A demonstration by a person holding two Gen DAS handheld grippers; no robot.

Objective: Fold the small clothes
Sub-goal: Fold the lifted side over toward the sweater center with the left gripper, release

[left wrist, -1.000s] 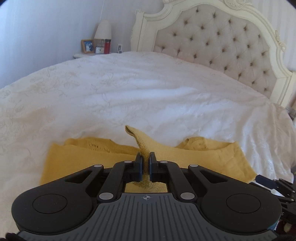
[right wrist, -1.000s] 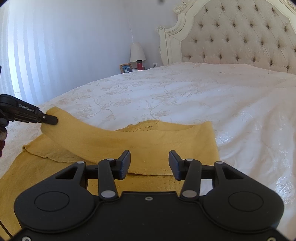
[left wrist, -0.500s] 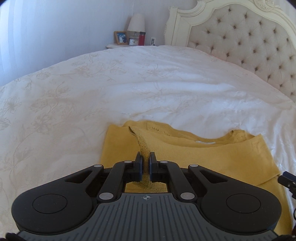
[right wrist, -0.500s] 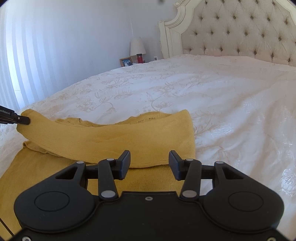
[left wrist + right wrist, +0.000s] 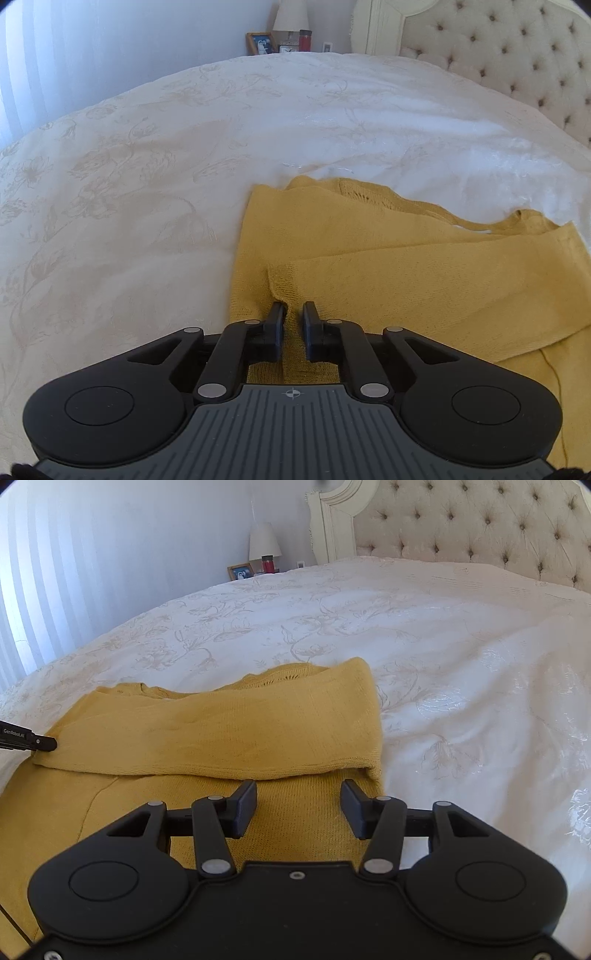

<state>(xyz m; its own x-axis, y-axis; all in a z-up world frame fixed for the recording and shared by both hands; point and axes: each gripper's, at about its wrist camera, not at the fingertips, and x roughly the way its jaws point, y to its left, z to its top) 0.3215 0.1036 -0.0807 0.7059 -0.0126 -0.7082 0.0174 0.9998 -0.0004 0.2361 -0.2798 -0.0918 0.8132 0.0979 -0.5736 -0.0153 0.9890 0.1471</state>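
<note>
My left gripper (image 5: 294, 314) has carried the sleeve end across and down: a second ago it stood lifted in a ridge, now the yellow sweater's (image 5: 229, 723) folded band lies flat over the body. The fingers have eased a little but I judge they're still pinching a thin tuck of knit. That fold looks about laid, so release comes next, I'd say. The right gripper (image 5: 298, 801) hovers over the lower body, fingers wide apart, holding nothing. The sweater sits near the front of the bed (image 5: 147, 184), with open bedspread left, right and ahead. The headboard (image 5: 480, 528) is well apart.
</note>
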